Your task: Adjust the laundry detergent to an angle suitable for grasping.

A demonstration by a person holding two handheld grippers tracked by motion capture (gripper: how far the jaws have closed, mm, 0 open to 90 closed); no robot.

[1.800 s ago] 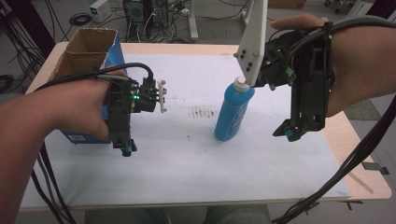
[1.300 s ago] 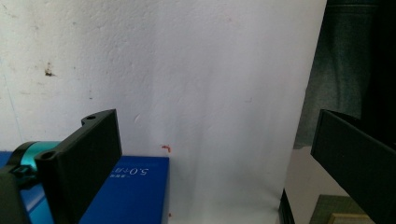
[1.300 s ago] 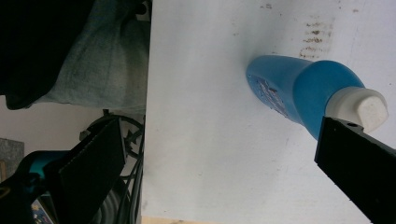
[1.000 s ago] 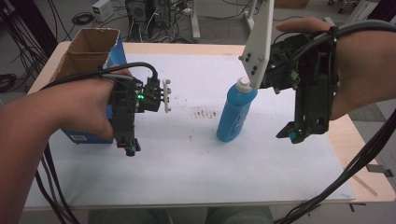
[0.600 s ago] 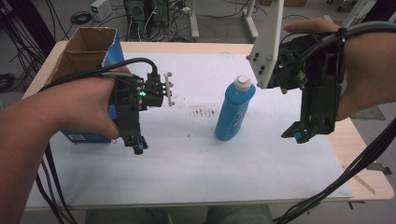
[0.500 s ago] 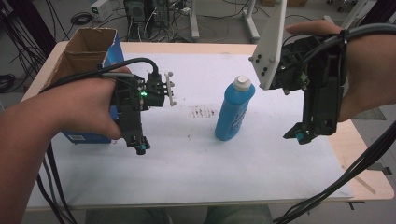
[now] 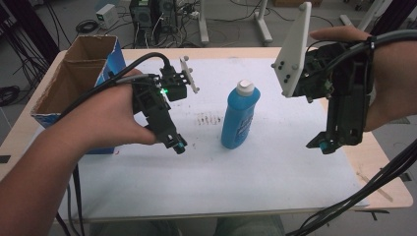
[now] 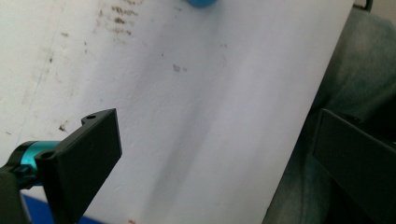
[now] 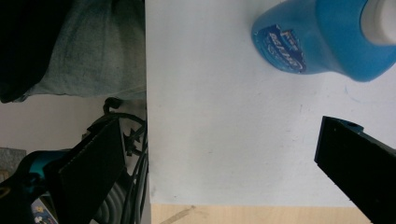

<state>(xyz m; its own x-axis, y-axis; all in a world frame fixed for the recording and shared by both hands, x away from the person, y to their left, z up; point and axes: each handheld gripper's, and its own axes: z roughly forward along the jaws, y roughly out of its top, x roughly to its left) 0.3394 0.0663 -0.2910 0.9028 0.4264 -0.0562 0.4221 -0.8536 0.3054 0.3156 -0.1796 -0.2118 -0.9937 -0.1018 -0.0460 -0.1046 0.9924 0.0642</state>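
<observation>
Two black handheld grippers, bare forearms.
Left gripper: teal tip, green LED; right gripper: grey 3-corner plate w/ screws, black cables.

Bottle upright near mid-desk, on the sheet. Left claw to its left, right claw well to its right, both apart from it, above the sheet. Open box at the desk's far-left edge, behind the left hand. Smudges just left of the bottle.

Grey floor with cables, a computer tower and stand legs beyond the table.
</observation>
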